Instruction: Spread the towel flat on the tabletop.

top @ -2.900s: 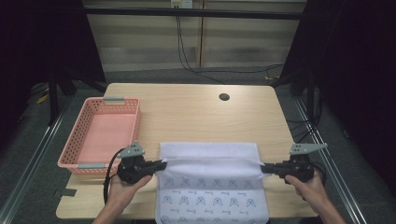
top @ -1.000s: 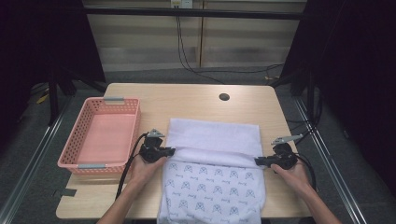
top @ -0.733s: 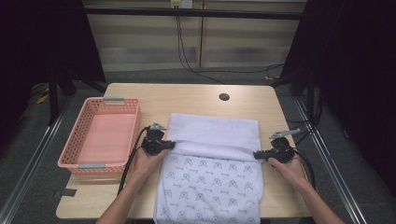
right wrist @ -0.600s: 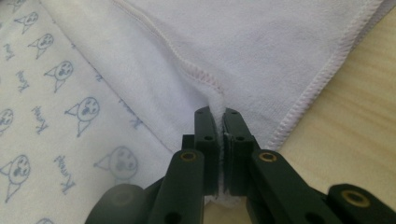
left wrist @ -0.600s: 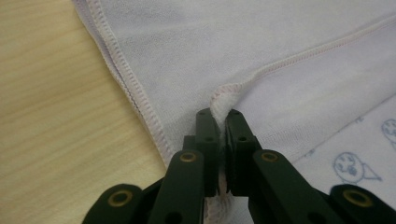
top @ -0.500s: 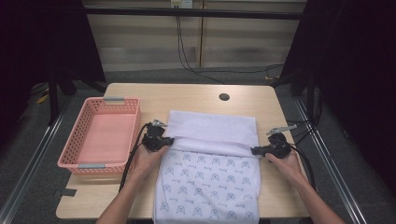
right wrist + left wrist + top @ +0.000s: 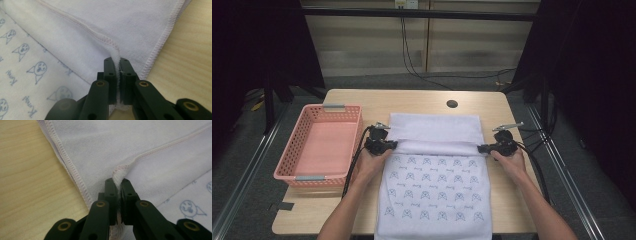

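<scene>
Printed towel mid-fold on the wooden table, near edge overhanging.
Left gripper and right gripper each pinch a hem corner, jaws pressed together, keeping the folded edge taut and square.

The high view is evenly lit from above: the table is bright while the room past its left and right edges falls to near black. Shadows are soft and short, lying close under the forearms near the front edge. There is no hard glare. The picture is slightly soft and low in detail, with mild bowing toward the corners.

Both gripper views are bright and diffuse. The towel shows sharp stitching mid-frame, while the black jaws at the bottom edge blur, with faint sheen on the brass rivets.
</scene>
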